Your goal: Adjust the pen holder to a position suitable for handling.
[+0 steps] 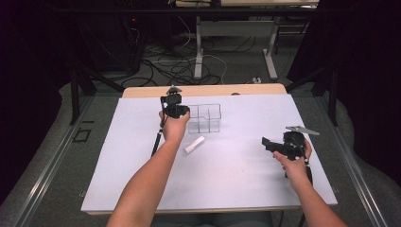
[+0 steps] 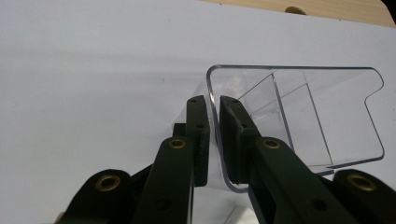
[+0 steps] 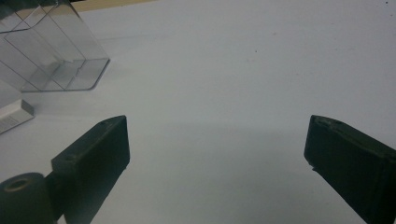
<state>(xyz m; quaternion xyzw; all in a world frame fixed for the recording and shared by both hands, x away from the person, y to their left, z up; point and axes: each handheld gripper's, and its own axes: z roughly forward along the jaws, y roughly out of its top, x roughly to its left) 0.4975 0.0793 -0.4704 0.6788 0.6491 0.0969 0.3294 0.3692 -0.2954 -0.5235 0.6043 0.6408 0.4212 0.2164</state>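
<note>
Clear organizer point(image 1: 204, 118) sits at table's point(image 1: 142, 189) 12 o'clock, left gripper point(image 1: 176, 109) clamped on its left wall. Right gripper point(image 1: 274, 144) at 3 o'clock, jaws wide apart, holding nothing. White block point(image 1: 194, 144) near center.

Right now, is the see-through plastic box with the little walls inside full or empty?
Empty. Through the clear plastic divided box only its dividers and the white table show.

A clear organizer point(image 1: 204, 118) and a white block point(image 1: 194, 144) are seen on the pale grey table cover point(image 1: 236, 165); the grippers are coloured black.
</note>
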